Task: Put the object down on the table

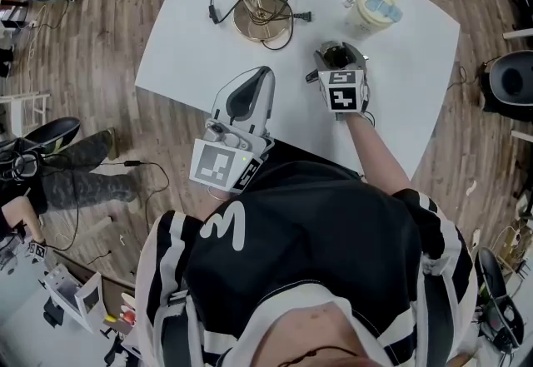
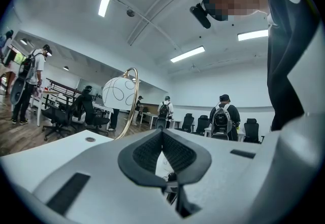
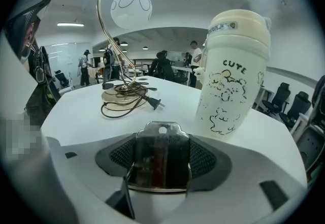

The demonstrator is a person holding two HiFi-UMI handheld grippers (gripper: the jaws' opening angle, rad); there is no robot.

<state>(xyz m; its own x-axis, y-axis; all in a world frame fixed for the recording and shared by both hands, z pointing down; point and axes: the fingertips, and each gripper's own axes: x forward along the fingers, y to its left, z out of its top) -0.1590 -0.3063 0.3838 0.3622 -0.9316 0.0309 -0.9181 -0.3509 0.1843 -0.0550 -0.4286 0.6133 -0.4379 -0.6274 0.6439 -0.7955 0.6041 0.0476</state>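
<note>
The right gripper (image 1: pixel 336 52) is the one that matters here. Its two pads are squeezed tight on a shiny metal piece (image 3: pixel 161 154). The piece fills the gap between the pads, in the low middle of the right gripper view. Its end with a small round hole pokes up past the pads. I cannot tell what the piece is for.

So the thing is not lying free on the table (image 1: pixel 400 91). It is in the grip, right of middle in the head view. The white top is right below it and looks very near. I cannot tell if the piece touches the top yet.

There is bare white table just past the pads. A cream cup (image 3: pixel 233 75) with little drawings stands near, to the upper right in that view. A gold lamp (image 1: pixel 258 16) with its cord is farther off, to the upper left. Neither one is in the way, I think.

The left gripper (image 1: pixel 260 78) is in the middle of the head view, over the near edge of the table. It is well apart from the metal piece. Its pads are pressed together with nothing in them.

I think the job is nearly done. The right pads only need to go a bit lower, then let go, so the piece rests on the bare spot and not against the cup.
</note>
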